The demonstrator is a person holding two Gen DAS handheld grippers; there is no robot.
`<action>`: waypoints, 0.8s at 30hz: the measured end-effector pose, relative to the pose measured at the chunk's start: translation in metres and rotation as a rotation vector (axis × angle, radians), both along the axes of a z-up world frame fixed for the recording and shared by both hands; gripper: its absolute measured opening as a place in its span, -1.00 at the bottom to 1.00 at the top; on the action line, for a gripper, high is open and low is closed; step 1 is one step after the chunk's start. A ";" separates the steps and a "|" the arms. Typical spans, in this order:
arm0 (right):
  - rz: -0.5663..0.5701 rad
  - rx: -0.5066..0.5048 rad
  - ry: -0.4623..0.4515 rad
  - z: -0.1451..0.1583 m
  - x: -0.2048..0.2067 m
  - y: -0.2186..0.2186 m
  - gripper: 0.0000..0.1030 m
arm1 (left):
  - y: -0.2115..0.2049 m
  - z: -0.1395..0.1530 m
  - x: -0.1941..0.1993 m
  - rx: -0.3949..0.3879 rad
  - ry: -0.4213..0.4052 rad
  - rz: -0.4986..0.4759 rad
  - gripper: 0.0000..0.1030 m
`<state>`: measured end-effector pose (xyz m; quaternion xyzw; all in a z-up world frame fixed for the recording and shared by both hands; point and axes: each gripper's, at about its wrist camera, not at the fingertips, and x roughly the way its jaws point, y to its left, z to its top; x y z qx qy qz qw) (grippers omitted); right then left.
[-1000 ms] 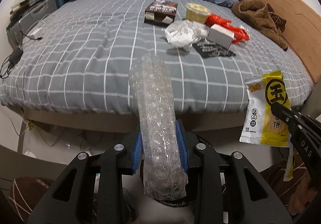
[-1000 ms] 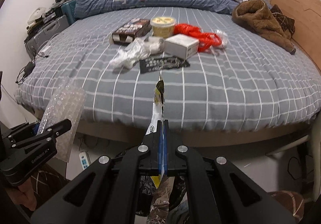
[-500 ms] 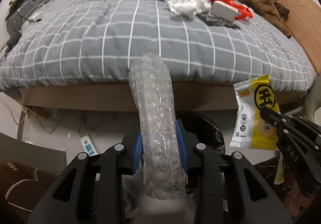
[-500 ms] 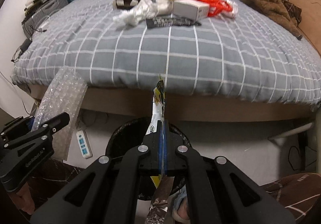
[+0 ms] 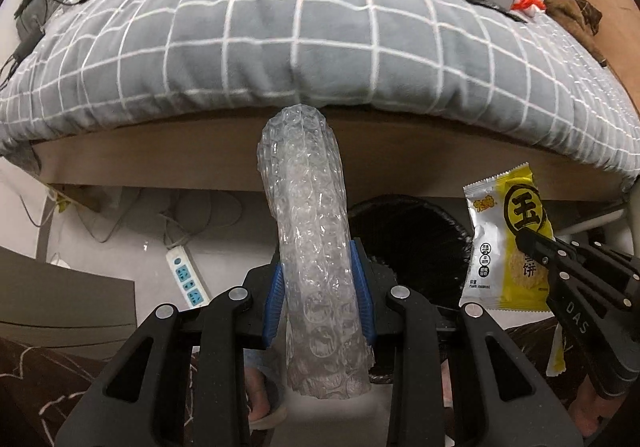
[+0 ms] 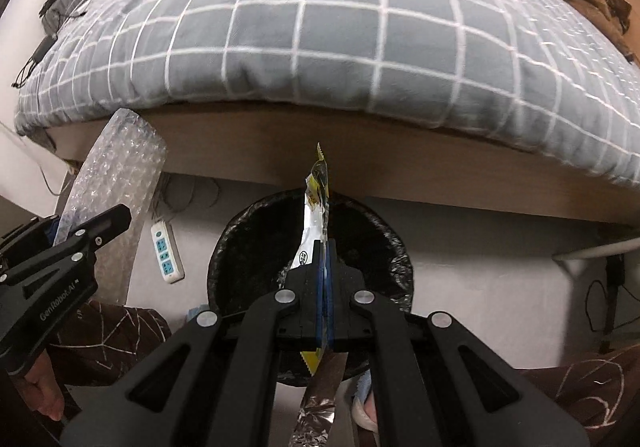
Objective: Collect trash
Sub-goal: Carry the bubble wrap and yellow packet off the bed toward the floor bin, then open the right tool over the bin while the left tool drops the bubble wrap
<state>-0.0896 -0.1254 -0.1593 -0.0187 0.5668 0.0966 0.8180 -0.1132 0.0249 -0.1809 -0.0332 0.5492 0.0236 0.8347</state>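
Clearly light and squashy, the bubble wrap roll [image 5: 312, 247] is pinched mid-length by the left gripper [image 5: 318, 287], while the right gripper [image 6: 323, 287], pressed together, nips the thin, slippery snack packet [image 6: 316, 207] near its lower end, the bin [image 6: 256, 247] just beyond at twelve o'clock.

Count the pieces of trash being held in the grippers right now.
2. A roll of bubble wrap is clamped in the left gripper, and a yellow snack packet is pinched in the right gripper, both over the black-lined bin. More trash lies on the bed.
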 end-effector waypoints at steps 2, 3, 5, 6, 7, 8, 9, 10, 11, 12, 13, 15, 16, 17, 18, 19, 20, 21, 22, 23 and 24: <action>0.006 -0.002 0.003 -0.003 0.000 0.005 -0.92 | 0.005 -0.004 -0.001 0.000 0.005 0.010 -0.42; 0.013 -0.005 0.007 -0.005 0.000 0.008 -0.92 | 0.007 -0.004 -0.002 0.002 0.009 0.015 -0.42; 0.022 -0.010 0.009 -0.007 0.000 0.011 -0.56 | 0.011 -0.007 -0.004 0.003 0.015 0.023 -0.42; 0.021 -0.013 0.003 -0.007 0.000 0.012 -0.47 | 0.013 -0.008 -0.003 0.004 0.017 0.024 -0.42; 0.022 -0.011 -0.002 -0.006 0.001 0.012 -0.32 | 0.012 -0.009 -0.003 0.004 0.018 0.024 -0.42; 0.022 -0.011 -0.007 -0.005 0.000 0.012 -0.18 | 0.012 -0.009 -0.002 0.002 0.019 0.024 -0.42; 0.019 -0.013 -0.016 -0.004 -0.001 0.010 -0.11 | 0.011 -0.010 -0.001 -0.002 0.019 0.021 -0.42; 0.015 -0.016 -0.021 -0.002 0.000 0.009 0.02 | 0.011 -0.010 -0.001 -0.002 0.018 0.016 -0.42; 0.006 -0.020 -0.030 0.000 -0.001 0.005 0.12 | 0.009 -0.011 -0.001 -0.003 0.017 0.009 -0.42; -0.003 -0.023 -0.034 0.002 0.000 0.004 0.17 | 0.005 -0.011 0.000 -0.004 0.016 0.003 -0.42; -0.013 -0.026 -0.040 0.004 0.000 -0.001 0.27 | 0.002 -0.012 0.001 -0.006 0.018 -0.006 -0.42; -0.043 -0.036 -0.060 0.008 0.000 -0.010 0.43 | -0.002 -0.013 0.001 -0.014 0.023 -0.016 -0.42; -0.055 -0.043 -0.074 0.011 0.000 -0.016 0.52 | -0.006 -0.014 0.003 -0.018 0.025 -0.026 -0.42; -0.060 -0.048 -0.081 0.014 -0.001 -0.015 0.58 | -0.009 -0.013 0.003 -0.019 0.026 -0.031 -0.42; -0.070 -0.055 -0.096 0.017 -0.002 -0.021 0.62 | -0.012 -0.014 0.005 -0.023 0.025 -0.040 -0.42; -0.081 -0.064 -0.108 0.018 -0.002 -0.026 0.69 | -0.016 -0.014 0.006 -0.026 0.025 -0.046 -0.42; -0.094 -0.074 -0.116 0.020 -0.003 -0.032 0.73 | -0.020 -0.013 0.007 -0.029 0.025 -0.054 -0.42; -0.104 -0.080 -0.119 0.020 -0.002 -0.037 0.75 | -0.025 -0.013 0.009 -0.031 0.023 -0.062 -0.42; -0.115 -0.086 -0.121 0.020 -0.002 -0.043 0.77 | -0.030 -0.013 0.011 -0.033 0.024 -0.073 -0.42; -0.127 -0.090 -0.124 0.020 -0.003 -0.049 0.80 | -0.036 -0.014 0.013 -0.036 0.026 -0.083 -0.42; -0.142 -0.095 -0.128 0.020 -0.003 -0.055 0.82 | -0.042 -0.014 0.015 -0.038 0.027 -0.094 -0.42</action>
